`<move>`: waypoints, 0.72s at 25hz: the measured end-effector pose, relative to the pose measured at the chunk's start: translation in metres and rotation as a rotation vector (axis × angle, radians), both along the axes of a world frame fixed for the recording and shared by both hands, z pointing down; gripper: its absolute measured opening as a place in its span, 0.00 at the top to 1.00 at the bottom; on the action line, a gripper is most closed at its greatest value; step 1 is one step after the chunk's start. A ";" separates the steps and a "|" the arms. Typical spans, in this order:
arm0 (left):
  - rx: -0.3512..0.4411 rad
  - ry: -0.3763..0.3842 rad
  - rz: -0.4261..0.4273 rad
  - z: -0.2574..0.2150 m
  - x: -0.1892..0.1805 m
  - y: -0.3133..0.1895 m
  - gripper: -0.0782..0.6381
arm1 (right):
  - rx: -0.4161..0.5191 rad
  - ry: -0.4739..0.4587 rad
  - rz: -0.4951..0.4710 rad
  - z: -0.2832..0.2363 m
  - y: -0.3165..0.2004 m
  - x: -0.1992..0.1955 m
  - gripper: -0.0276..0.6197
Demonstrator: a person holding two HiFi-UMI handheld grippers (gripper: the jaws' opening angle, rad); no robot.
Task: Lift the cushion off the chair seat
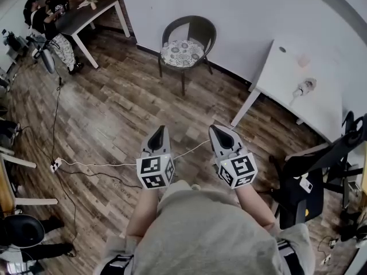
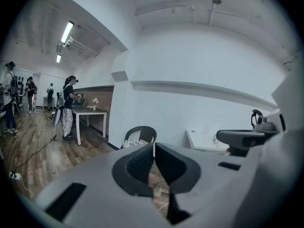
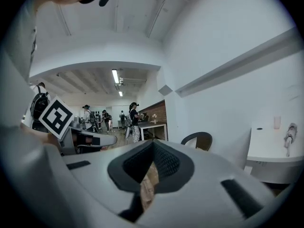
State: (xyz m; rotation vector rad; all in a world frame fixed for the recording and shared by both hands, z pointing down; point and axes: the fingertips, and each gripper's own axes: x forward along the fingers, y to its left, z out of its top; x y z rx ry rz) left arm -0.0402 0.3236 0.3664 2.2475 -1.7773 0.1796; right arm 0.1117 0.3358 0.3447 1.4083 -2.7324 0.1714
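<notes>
A dark wicker chair [image 1: 187,32] stands against the far white wall, with a round patterned cushion [image 1: 182,53] lying on its seat. Both grippers are held out level in front of the person, well short of the chair. My left gripper [image 1: 157,134] is shut with nothing in it, and my right gripper [image 1: 221,133] beside it is shut and empty too. The left gripper view shows the chair [image 2: 141,136] and the cushion [image 2: 134,143] just past the closed left gripper [image 2: 154,161]. In the right gripper view the chair [image 3: 199,139] sits right of the closed right gripper [image 3: 151,167].
A white table [image 1: 298,79] stands right of the chair. Another table [image 1: 94,13] is at the back left, with a person [image 1: 49,24] at it. A cable [image 1: 97,165] and a power strip [image 1: 55,165] lie on the wooden floor. A black stand [image 1: 309,179] is at the right.
</notes>
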 end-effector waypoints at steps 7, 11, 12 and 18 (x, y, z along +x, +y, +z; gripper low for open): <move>0.003 0.002 0.031 -0.002 0.012 0.012 0.87 | -0.016 -0.004 -0.030 0.005 0.013 0.004 0.96; -0.007 0.032 0.037 0.000 0.020 0.020 0.87 | -0.019 -0.009 -0.043 0.008 0.022 0.007 0.96; -0.012 0.038 0.039 0.001 0.021 0.022 0.87 | -0.022 -0.011 -0.043 0.009 0.024 0.008 0.96; -0.025 0.039 0.101 0.005 0.034 0.029 0.87 | -0.042 -0.014 -0.056 0.015 0.027 0.007 0.96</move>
